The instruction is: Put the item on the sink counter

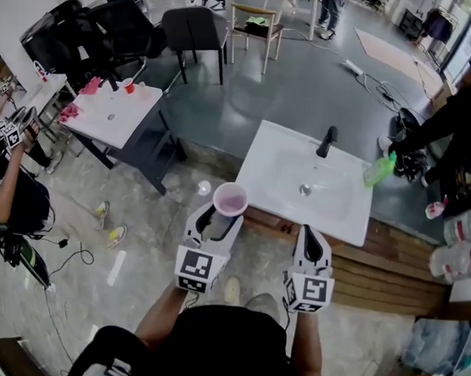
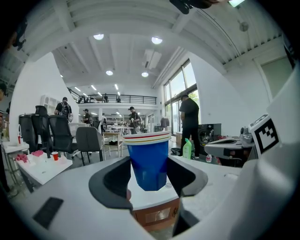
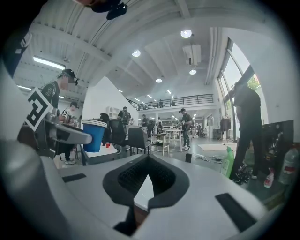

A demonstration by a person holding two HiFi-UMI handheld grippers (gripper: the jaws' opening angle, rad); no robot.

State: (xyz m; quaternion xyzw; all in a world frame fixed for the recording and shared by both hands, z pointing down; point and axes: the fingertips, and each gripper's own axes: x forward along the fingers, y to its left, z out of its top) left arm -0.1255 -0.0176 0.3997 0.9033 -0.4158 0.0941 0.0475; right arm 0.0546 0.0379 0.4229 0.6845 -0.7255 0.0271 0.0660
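While my left gripper (image 1: pixel 217 215) grips the stack of blue cups (image 1: pixel 229 199) upright, jaws set wide around it, the sink counter (image 1: pixel 269 163) lies just ahead at one o'clock
My right gripper (image 1: pixel 313 238), by the counter's near edge, is pinched together and empty; only the left gripper view shows several nested rims, the head view one pink mouth

Ceiling lamps (image 2: pixel 98 36) and tall windows (image 2: pixel 174 96) lighting the hall brightly, white sink (image 1: pixel 263 173) glaring softly, fisheye edges bending and darkening
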